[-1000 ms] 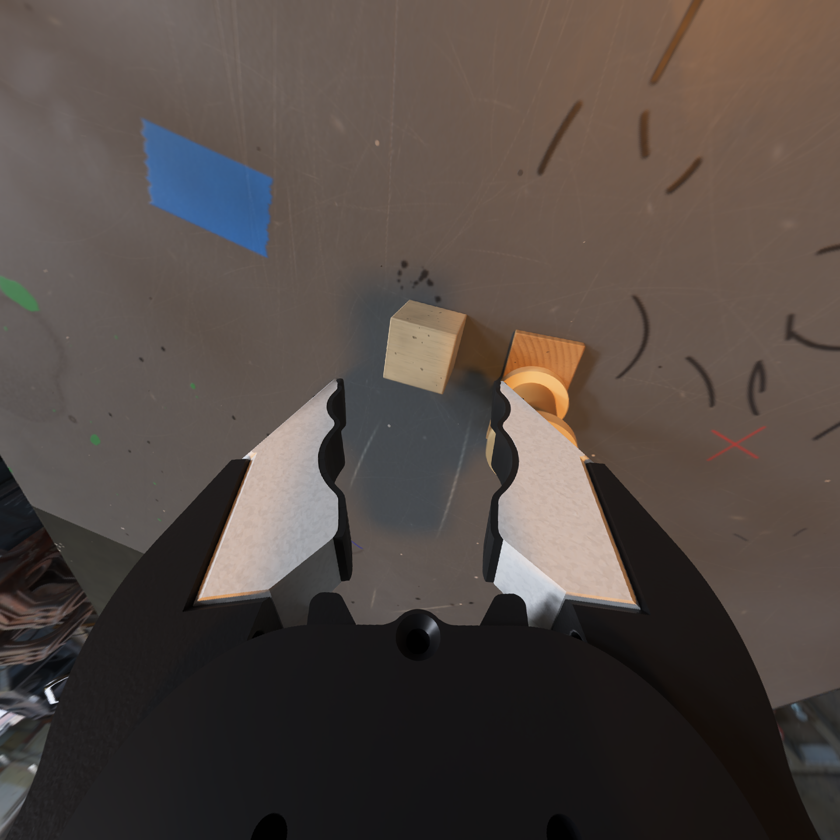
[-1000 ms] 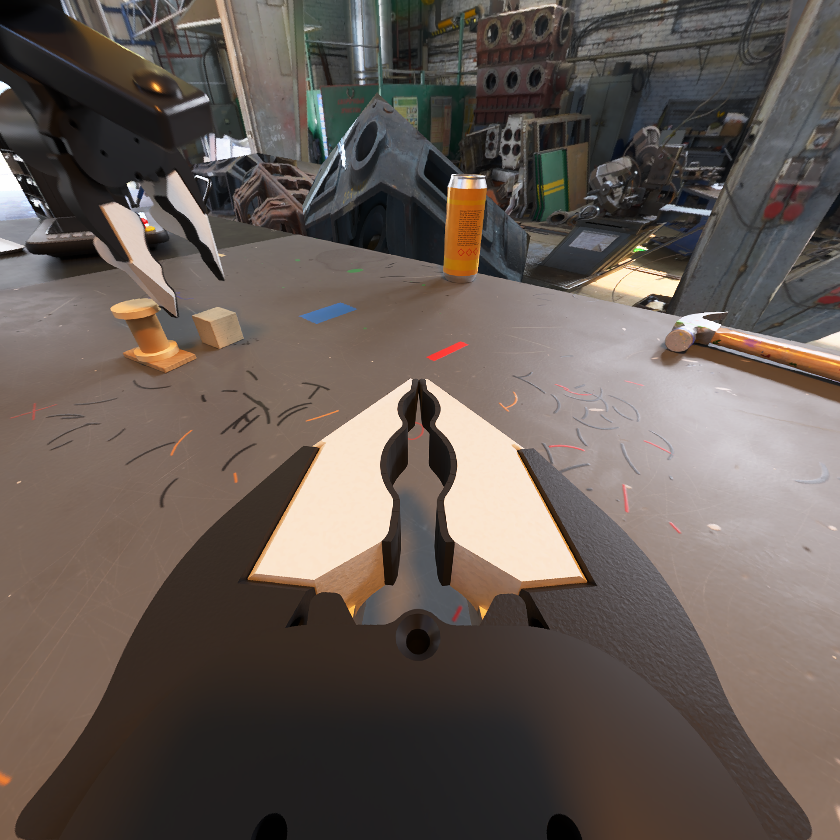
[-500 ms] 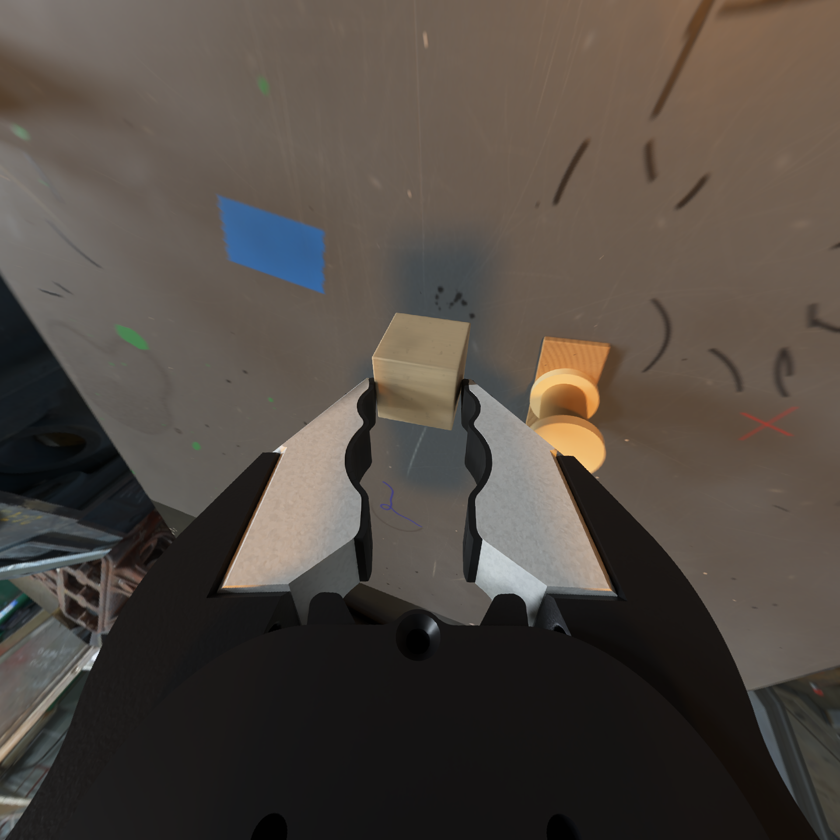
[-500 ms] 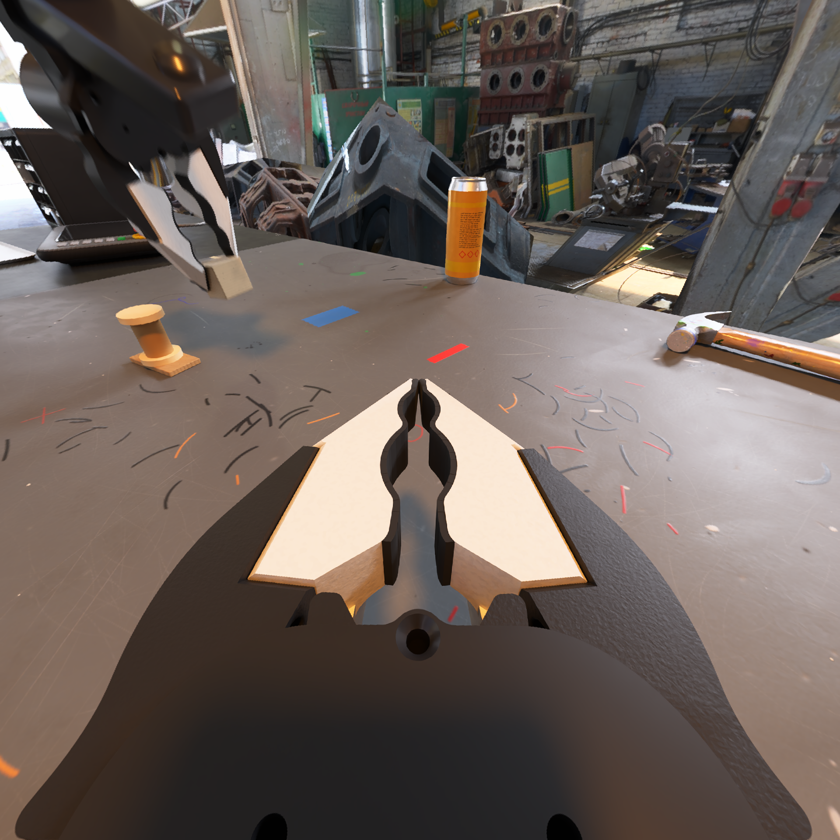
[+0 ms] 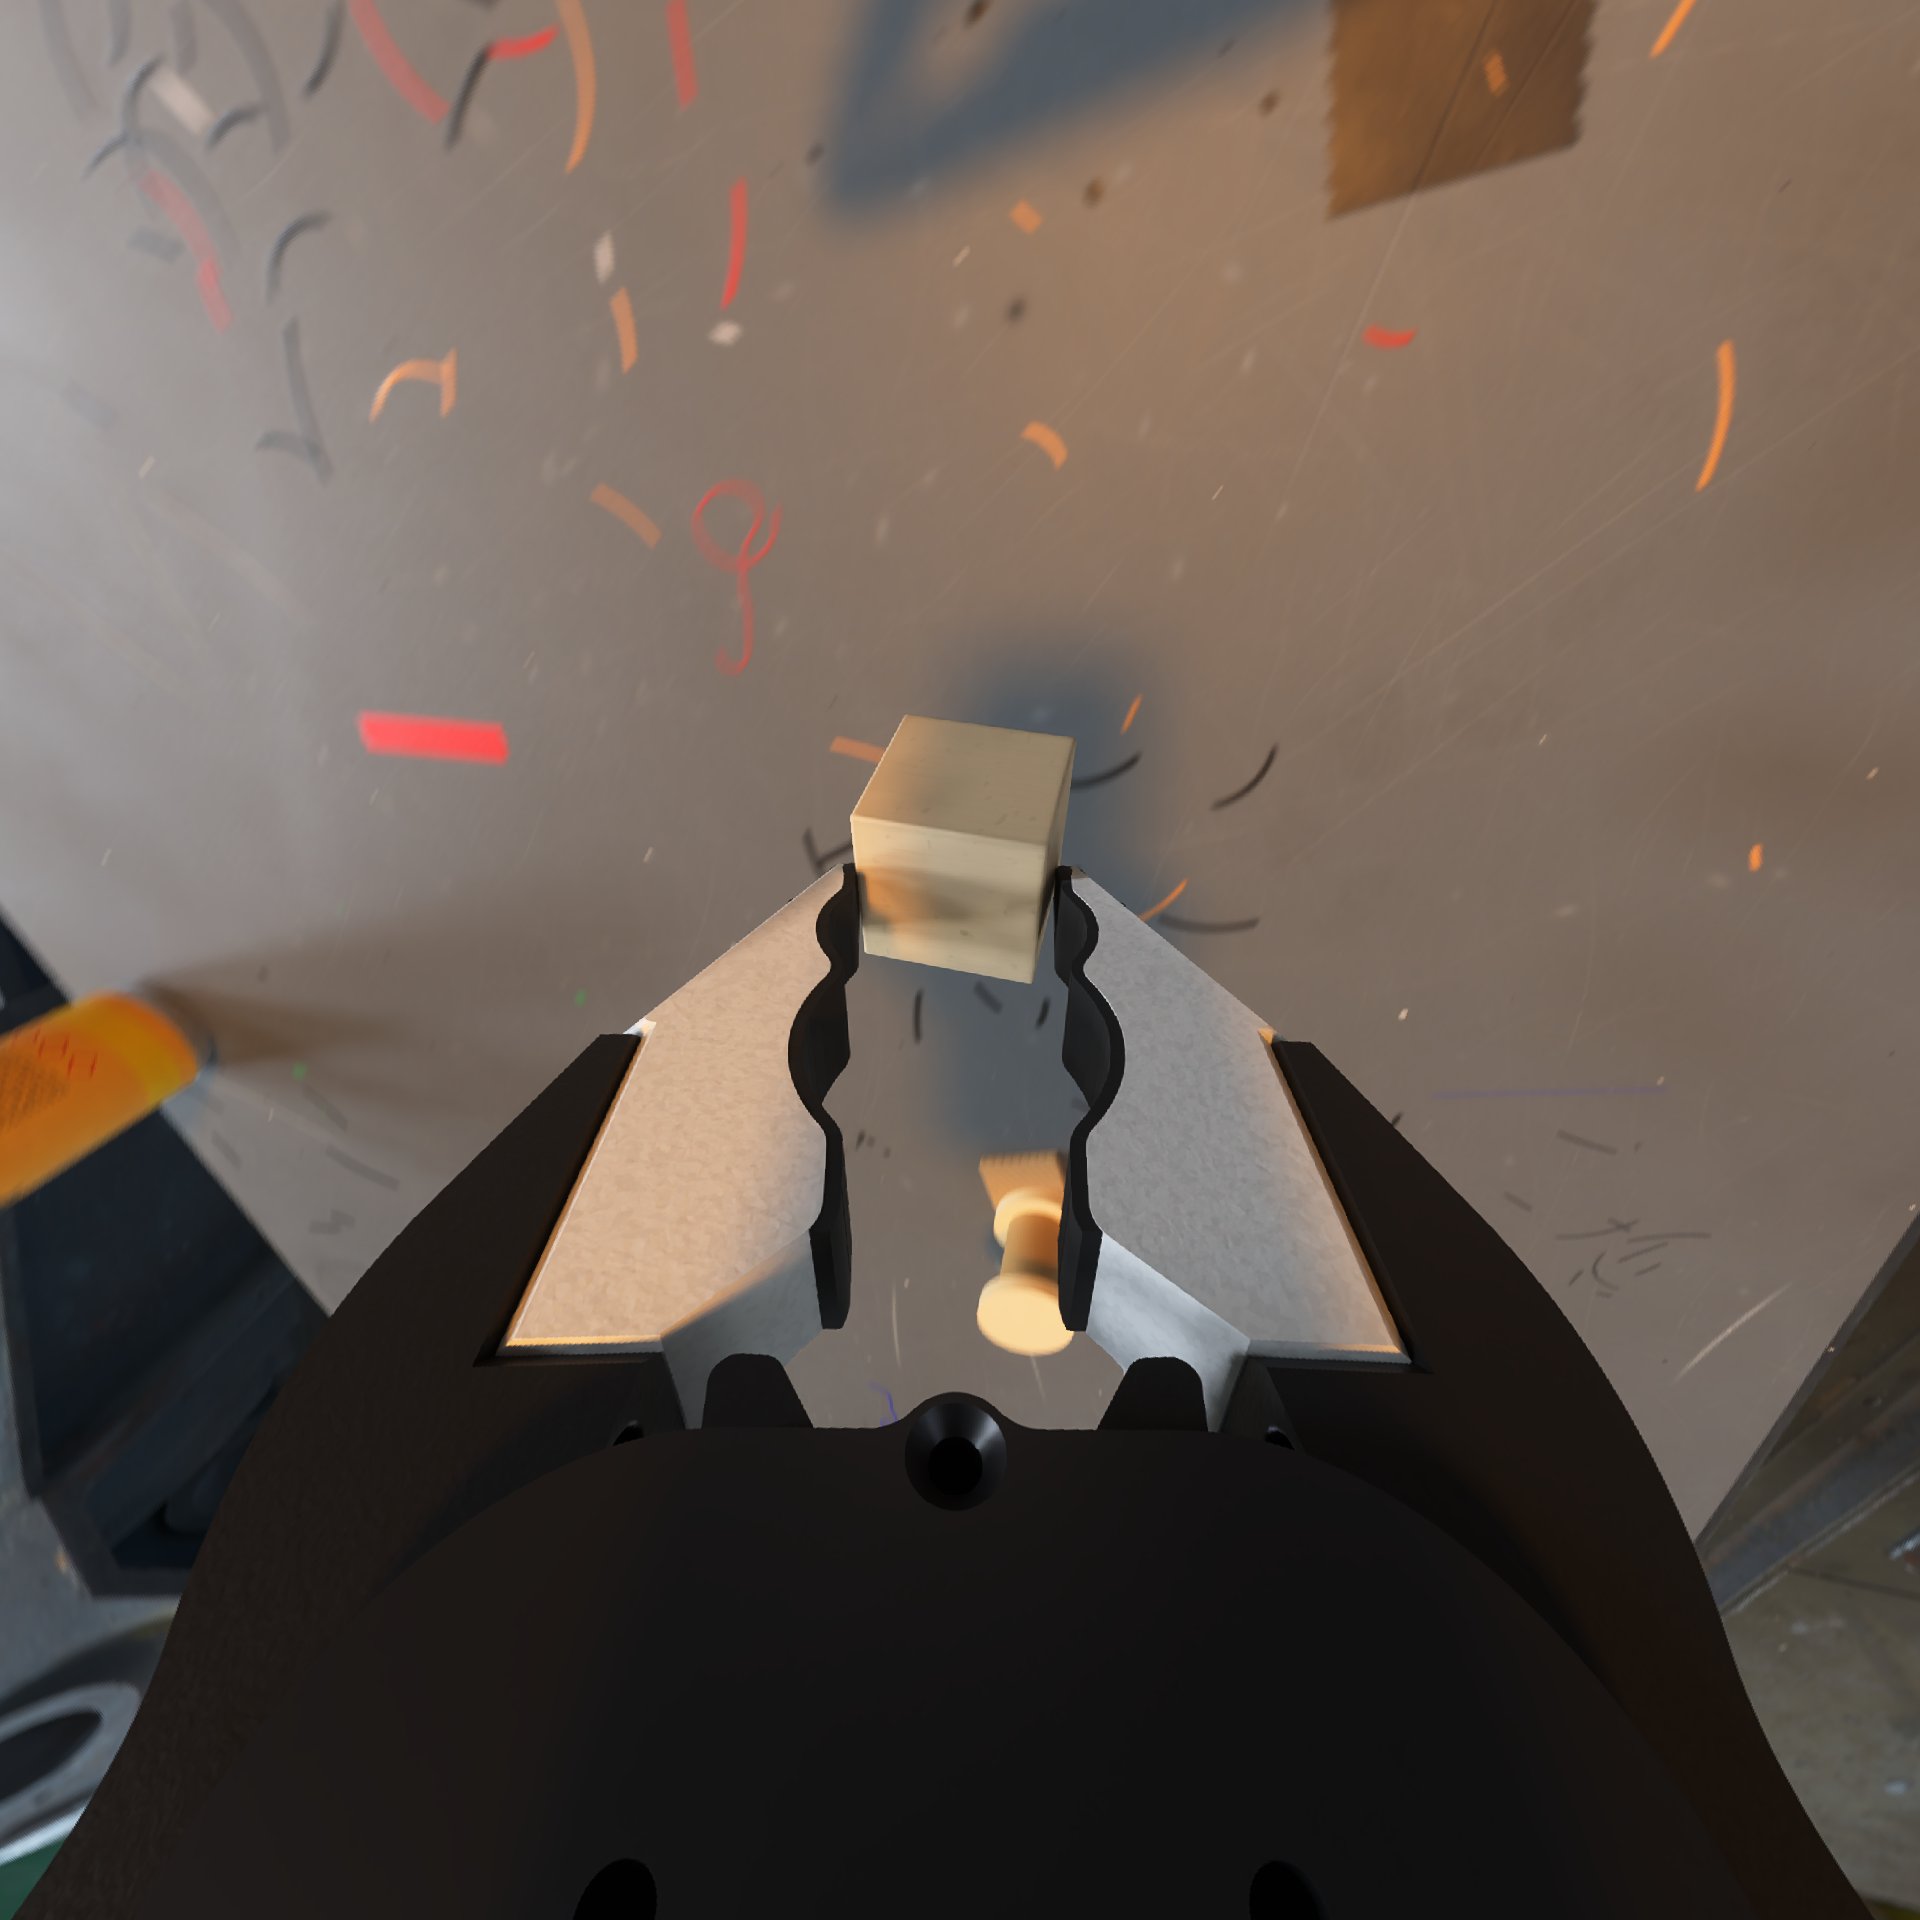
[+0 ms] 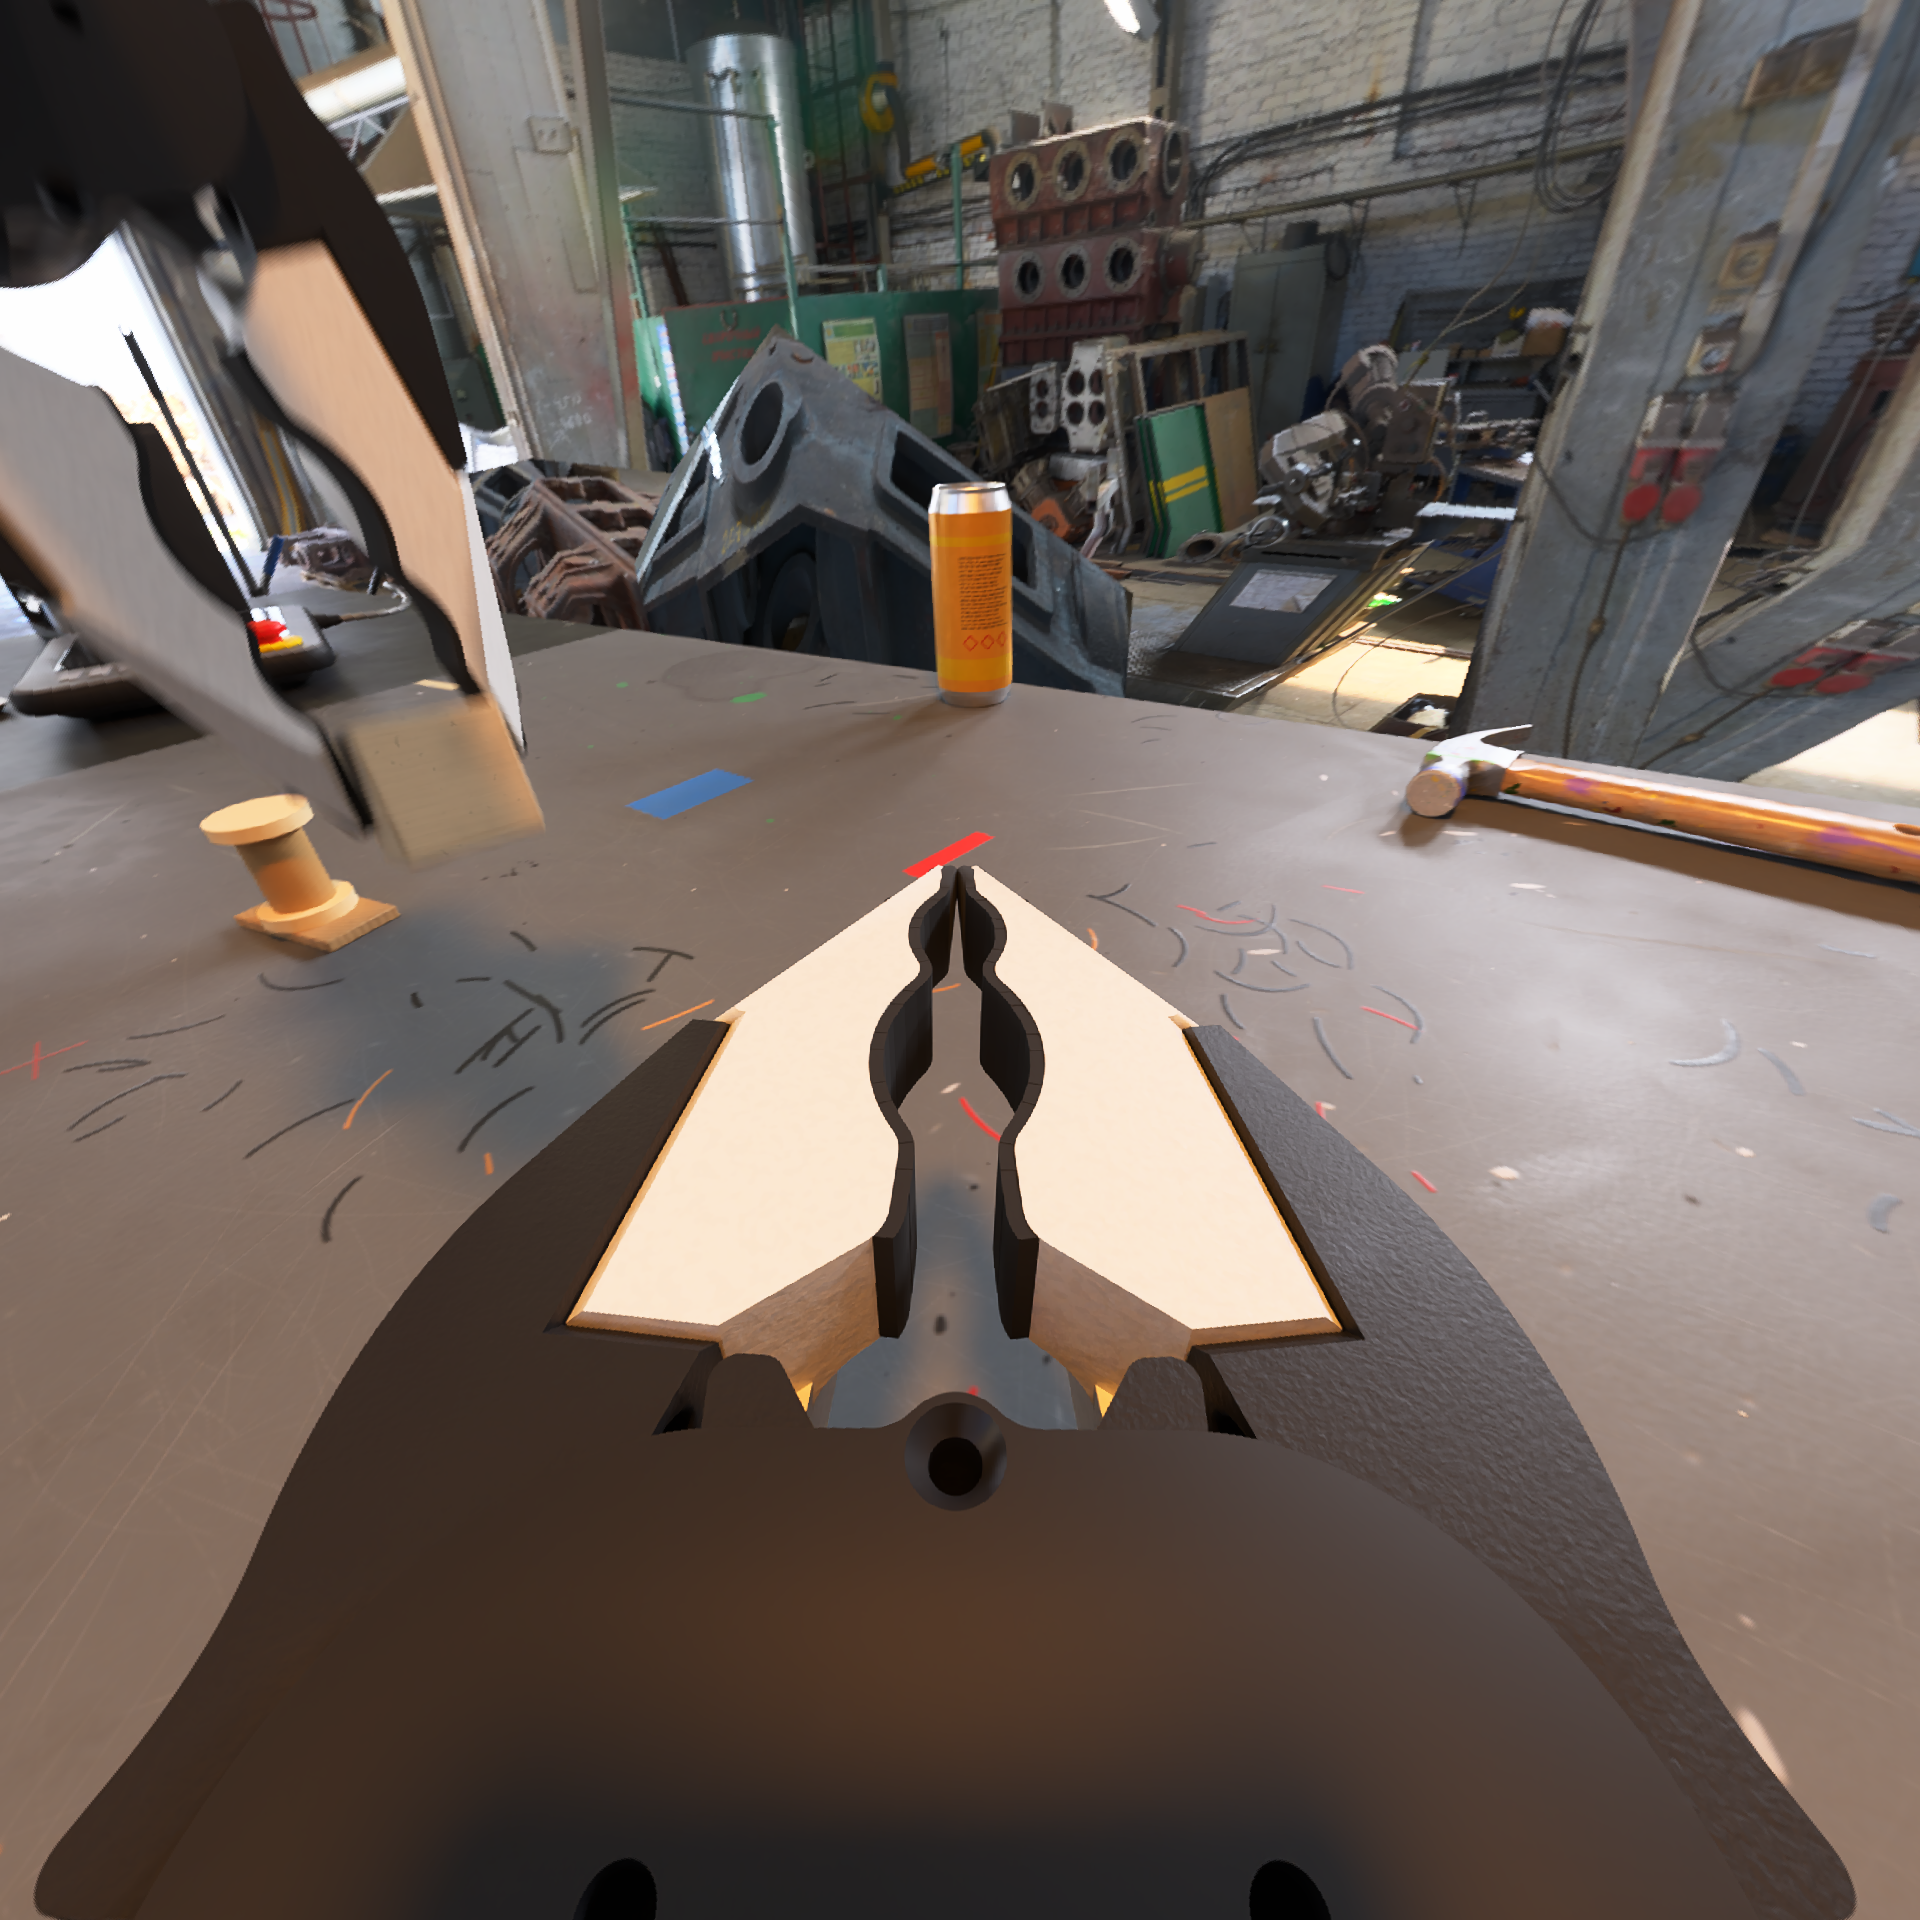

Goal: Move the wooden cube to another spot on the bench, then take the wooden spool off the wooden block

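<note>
The left gripper (image 5: pixel 954 894) is pinching the pale wooden cube (image 5: pixel 961 847) between its fingers, lifted off the scuffed grey worktop (image 6: pixel 1558 1039). The round wooden spool (image 6: pixel 281 857) is standing upright on its flat wooden block (image 6: pixel 317 925) (well apart from the cube). The right gripper (image 6: pixel 956 883), w/ fingers pressed together, is holding nothing.

Left wrist view steeply down from above bench (image 5: pixel 1455 644); right low, forward; shared wooden spool (image 6: pixel 275 862).
</note>
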Controlling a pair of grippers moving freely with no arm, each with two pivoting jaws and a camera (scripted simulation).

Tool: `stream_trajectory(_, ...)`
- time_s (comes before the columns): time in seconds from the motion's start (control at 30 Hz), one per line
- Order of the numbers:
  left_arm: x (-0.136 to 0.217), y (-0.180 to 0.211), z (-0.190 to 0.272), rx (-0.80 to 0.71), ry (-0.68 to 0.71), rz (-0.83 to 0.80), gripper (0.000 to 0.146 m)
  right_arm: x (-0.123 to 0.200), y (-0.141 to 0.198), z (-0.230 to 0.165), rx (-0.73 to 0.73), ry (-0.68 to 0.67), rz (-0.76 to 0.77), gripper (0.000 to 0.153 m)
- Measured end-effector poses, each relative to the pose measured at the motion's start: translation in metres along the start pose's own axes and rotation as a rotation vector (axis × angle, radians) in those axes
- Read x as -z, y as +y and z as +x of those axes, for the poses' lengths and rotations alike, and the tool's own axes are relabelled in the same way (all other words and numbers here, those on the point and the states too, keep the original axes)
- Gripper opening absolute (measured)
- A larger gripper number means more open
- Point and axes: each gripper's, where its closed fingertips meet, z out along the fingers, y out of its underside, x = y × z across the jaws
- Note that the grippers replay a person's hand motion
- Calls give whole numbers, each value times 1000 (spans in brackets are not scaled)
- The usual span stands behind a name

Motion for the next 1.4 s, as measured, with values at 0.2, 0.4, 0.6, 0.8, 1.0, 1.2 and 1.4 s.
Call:
stream_trajectory(0.2,-58,-51,33,-98,85,-33,37,9,-12,18,-21,45,45,0)
stream_trajectory(0.4,-95,-62,52,-146,97,-57,36,11,-17,20,-40,37,61,0)
stream_trajectory(0.6,-97,-60,50,-144,50,-23,41,11,-18,20,-35,34,63,0)
stream_trajectory(0.8,-47,-43,28,-55,-23,100,43,11,-16,19,-17,37,53,0)
stream_trajectory(1.0,12,37,-5,119,-105,100,40,10,-13,19,-7,41,42,0)
stream_trajectory(1.2,-2,156,5,256,-36,-128,40,9,-10,18,-3,39,30,0)
stream_trajectory(1.4,-43,223,27,313,48,-283,45,8,-5,15,1,31,14,0)
